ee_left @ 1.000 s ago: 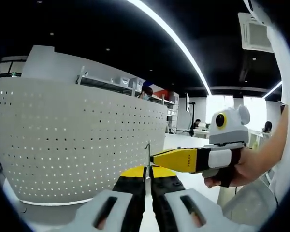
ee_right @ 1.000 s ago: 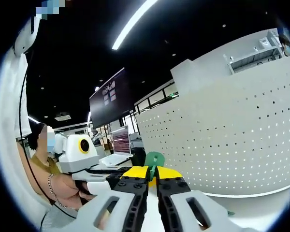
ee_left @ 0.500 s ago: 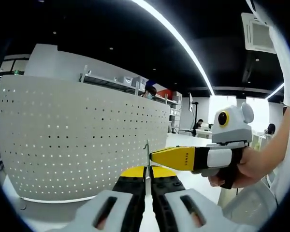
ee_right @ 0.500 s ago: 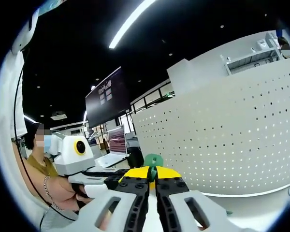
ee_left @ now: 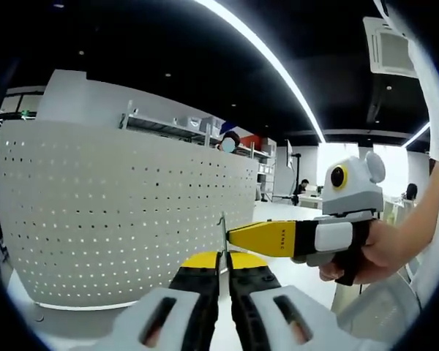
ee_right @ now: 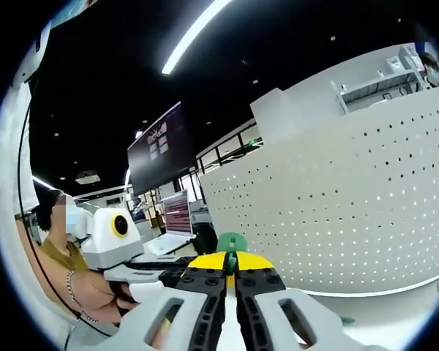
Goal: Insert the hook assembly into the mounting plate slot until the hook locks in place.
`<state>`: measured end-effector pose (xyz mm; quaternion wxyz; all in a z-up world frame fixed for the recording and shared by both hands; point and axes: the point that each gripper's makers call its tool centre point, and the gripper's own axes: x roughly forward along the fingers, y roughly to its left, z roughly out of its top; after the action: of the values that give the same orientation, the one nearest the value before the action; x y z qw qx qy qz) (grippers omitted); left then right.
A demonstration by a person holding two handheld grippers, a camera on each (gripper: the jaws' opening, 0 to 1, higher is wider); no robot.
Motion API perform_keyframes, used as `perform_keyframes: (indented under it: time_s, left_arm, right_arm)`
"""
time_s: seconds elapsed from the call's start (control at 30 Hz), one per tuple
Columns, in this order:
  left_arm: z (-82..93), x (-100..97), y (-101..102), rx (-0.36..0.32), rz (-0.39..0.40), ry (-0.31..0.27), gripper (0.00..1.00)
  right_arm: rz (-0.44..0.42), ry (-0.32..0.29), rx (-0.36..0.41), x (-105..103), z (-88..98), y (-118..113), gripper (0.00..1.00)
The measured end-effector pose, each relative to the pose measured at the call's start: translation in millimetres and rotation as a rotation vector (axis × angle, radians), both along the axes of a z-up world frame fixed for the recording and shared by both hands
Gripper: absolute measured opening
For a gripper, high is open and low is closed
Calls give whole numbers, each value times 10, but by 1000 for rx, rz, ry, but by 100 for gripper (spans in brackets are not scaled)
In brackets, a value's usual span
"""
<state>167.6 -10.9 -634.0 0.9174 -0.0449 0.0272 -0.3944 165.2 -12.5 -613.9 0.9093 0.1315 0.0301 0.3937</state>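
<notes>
A thin metal hook piece [ee_left: 223,235] stands upright between the tips of my left gripper [ee_left: 223,262], which is shut on it. My right gripper [ee_left: 235,238] comes in from the right, held by a hand [ee_left: 373,252], and its yellow tips meet the hook. In the right gripper view, a green part of the hook assembly [ee_right: 230,243] sits at the tips of my right gripper [ee_right: 230,265], which is shut on it. My left gripper [ee_right: 177,269] reaches it from the left. The white perforated mounting plate [ee_left: 124,212] [ee_right: 336,212] stands upright just behind.
A shelf with boxes [ee_left: 183,126] runs above the plate. A seated person [ee_right: 58,234] is at the left of the right gripper view, with a dark wall screen [ee_right: 161,150] and a laptop [ee_right: 179,219] behind. The white tabletop [ee_left: 73,325] lies below the plate.
Both views have drifted slightly with the hands. The two grippers keep their hold and stay together in front of the plate.
</notes>
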Motion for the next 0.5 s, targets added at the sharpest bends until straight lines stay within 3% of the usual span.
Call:
perform_keyframes:
  time_s: [0.13,0.5]
  left_arm:
    - [38,-12,-7,1,-4,-11,7]
    - [-176,-21,17,68,3,29,53]
  right_arm:
    - [0,-10,-14,-7,48,-19,0]
    - [0,0,-16,6,32,-87,0]
